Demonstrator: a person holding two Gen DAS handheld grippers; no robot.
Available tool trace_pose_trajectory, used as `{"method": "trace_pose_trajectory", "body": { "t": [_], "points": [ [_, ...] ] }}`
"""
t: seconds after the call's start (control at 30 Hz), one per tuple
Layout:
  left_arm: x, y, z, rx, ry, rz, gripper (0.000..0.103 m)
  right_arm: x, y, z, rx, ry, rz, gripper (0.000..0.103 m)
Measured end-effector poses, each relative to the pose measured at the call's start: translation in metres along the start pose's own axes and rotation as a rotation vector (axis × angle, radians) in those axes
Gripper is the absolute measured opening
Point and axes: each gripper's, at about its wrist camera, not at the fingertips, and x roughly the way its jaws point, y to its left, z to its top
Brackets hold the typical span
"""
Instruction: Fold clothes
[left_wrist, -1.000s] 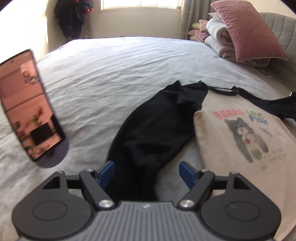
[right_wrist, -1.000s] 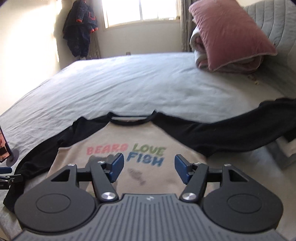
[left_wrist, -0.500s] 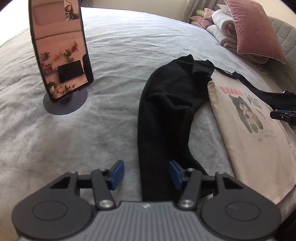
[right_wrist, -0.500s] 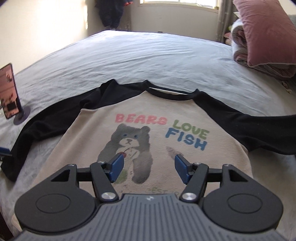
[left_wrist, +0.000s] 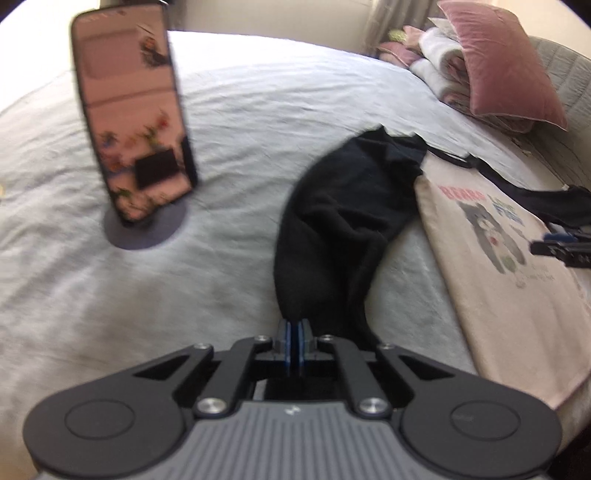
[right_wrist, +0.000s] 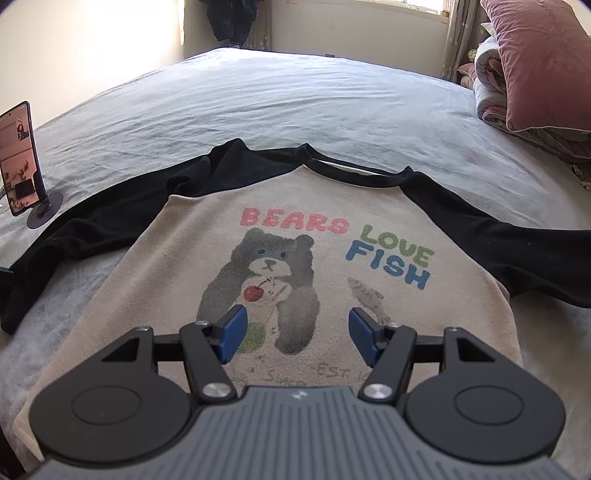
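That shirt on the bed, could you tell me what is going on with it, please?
A person with a gripper in each hand is starting to fold a shirt spread face up on the bed. The left gripper has its jaws shut at the cuff end of the black sleeve, seemingly pinching it. The right gripper hovers over the bear print with jaws open and holds nothing. A phone stands on a stand beside the sleeve.

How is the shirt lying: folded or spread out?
Spread out: the shirt lies flat, print up, on the bed, both black sleeves extended sideways; no fold made yet.
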Motion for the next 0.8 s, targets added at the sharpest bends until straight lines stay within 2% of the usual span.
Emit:
{"method": "trace_pose_trajectory", "body": {
  "t": [0.2,0.33,0.37,0.4,0.47,0.53,0.7,0.8],
  "points": [
    [-0.004,0.025,0.014,-0.047,-0.069,0.188,0.003,0.001,0.002,0.0,0.004,-0.005,0.0,0.064],
    [0.003,0.042,0.021,-0.109,-0.105,0.251,0.006,0.002,0.003,-0.001,0.008,-0.004,0.006,0.064],
    [0.006,0.045,0.022,-0.126,-0.1,0.259,0.011,0.002,0.003,-0.001,0.008,-0.003,0.006,0.064],
    [0.006,0.05,0.022,-0.159,-0.09,0.265,0.011,0.002,0.004,-0.001,0.006,-0.002,0.007,0.064],
    [0.002,0.061,0.019,-0.25,-0.079,0.265,0.031,0.001,0.005,-0.002,0.004,-0.004,0.01,0.064],
    [-0.007,0.075,0.011,-0.363,-0.067,0.204,0.038,-0.001,0.004,-0.001,0.003,-0.009,0.011,0.064],
    [-0.009,0.096,-0.014,-0.645,-0.008,-0.022,0.038,-0.001,0.002,0.0,0.018,-0.015,0.017,0.064],
    [0.0,0.099,-0.024,-0.759,-0.011,-0.044,0.038,-0.002,0.002,0.0,0.025,-0.016,0.025,0.064]
  ]
}}
